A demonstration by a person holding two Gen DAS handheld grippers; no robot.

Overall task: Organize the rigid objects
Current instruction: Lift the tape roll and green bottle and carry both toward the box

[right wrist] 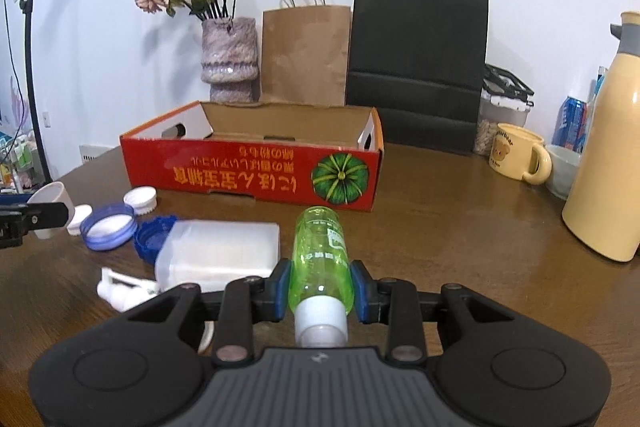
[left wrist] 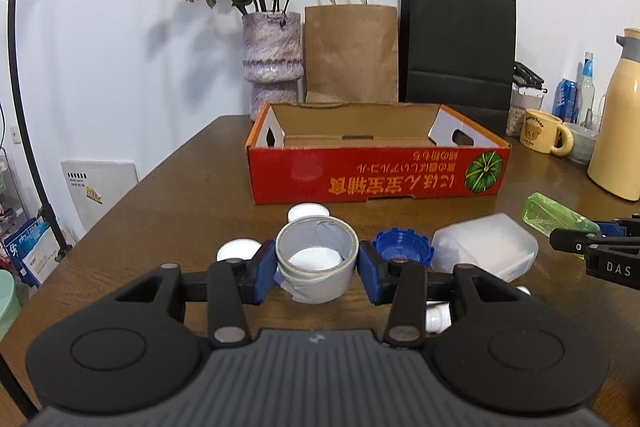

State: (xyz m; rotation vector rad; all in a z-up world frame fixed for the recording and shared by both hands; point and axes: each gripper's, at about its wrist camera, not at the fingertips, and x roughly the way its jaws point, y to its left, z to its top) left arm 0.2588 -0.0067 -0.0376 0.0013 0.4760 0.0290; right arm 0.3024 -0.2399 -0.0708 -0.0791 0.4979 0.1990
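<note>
— So, what are your two grippers holding right now?

— My left gripper (left wrist: 317,263) has its blue pads pressed against the sides of a roll of grey tape (left wrist: 316,259). The roll stands on its edge-ring with the opening facing up, and it appears to be raised a little off the wooden table (left wrist: 180,187). My right gripper (right wrist: 320,291) pinches a green bottle (right wrist: 320,259) near its white cap. The bottle's long axis runs straight ahead, bottom pointing away from me.

— And where would they go?

— Into the red cardboard box (right wrist: 256,171), I judge. It sits open-topped, directly ahead of both grippers, its long side facing me. From the left view it lies just beyond a white lid (left wrist: 308,213); from the right view the bottle's far end nearly reaches the box's front wall.

— Which hand is closer?

— The right seems nearer, and the bottle already points at the box, so a lift and a push forward should clear the wall.

— Anything left on the table?

— A blue cap (right wrist: 154,237), a frosted plastic container (right wrist: 220,253) lying on its side, and more white lids.
</note>
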